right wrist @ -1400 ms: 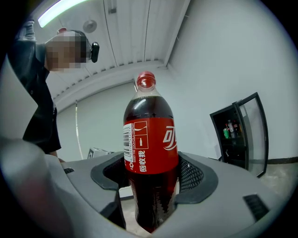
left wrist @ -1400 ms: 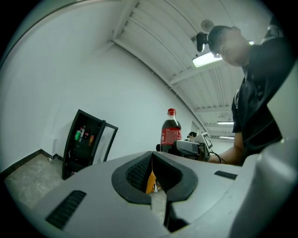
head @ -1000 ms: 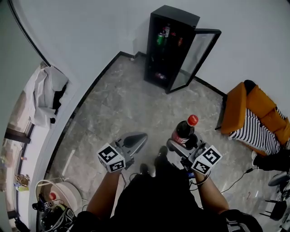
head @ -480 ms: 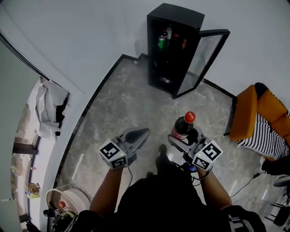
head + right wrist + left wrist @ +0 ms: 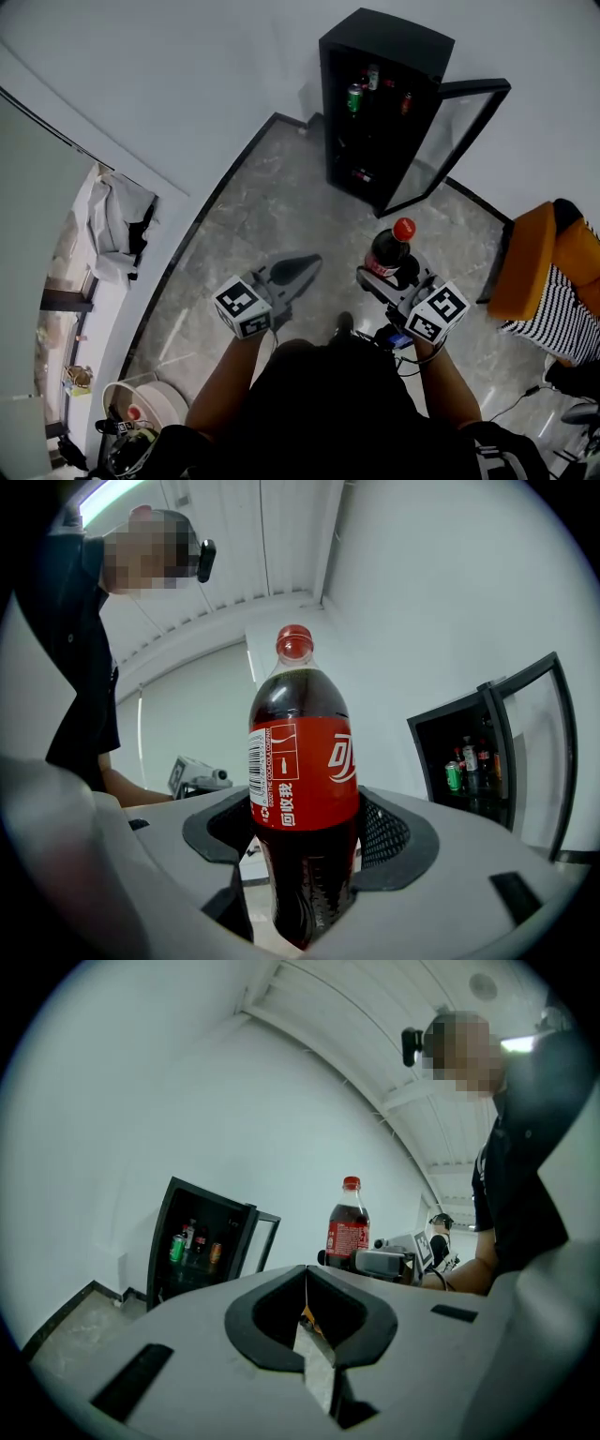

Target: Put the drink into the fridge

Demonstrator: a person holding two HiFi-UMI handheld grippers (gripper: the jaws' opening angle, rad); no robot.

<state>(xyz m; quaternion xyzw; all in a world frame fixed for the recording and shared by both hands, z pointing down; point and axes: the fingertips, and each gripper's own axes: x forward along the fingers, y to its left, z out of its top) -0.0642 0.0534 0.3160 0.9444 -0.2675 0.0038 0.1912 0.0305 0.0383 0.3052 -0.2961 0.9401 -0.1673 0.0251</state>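
Observation:
A dark cola bottle (image 5: 388, 253) with a red cap and red label stands upright in my right gripper (image 5: 398, 274), whose jaws are shut on its lower body; the bottle (image 5: 302, 808) fills the right gripper view. The black fridge (image 5: 380, 103) stands against the far wall, its glass door (image 5: 448, 141) swung open to the right, with cans and bottles on its shelves. In the left gripper view the fridge (image 5: 192, 1251) sits at left and the bottle (image 5: 348, 1227) at centre. My left gripper (image 5: 298, 272) is shut and holds nothing, level with the right one.
An orange sofa (image 5: 534, 267) with a striped cushion stands at the right. White cloth (image 5: 112, 225) hangs on a stand at left, with a round white bin (image 5: 145, 408) near my feet. Grey marble floor (image 5: 272, 216) lies between me and the fridge.
The fridge has come nearer and shifted right in the head view as I walk toward it. Both grippers keep their hold and spacing.

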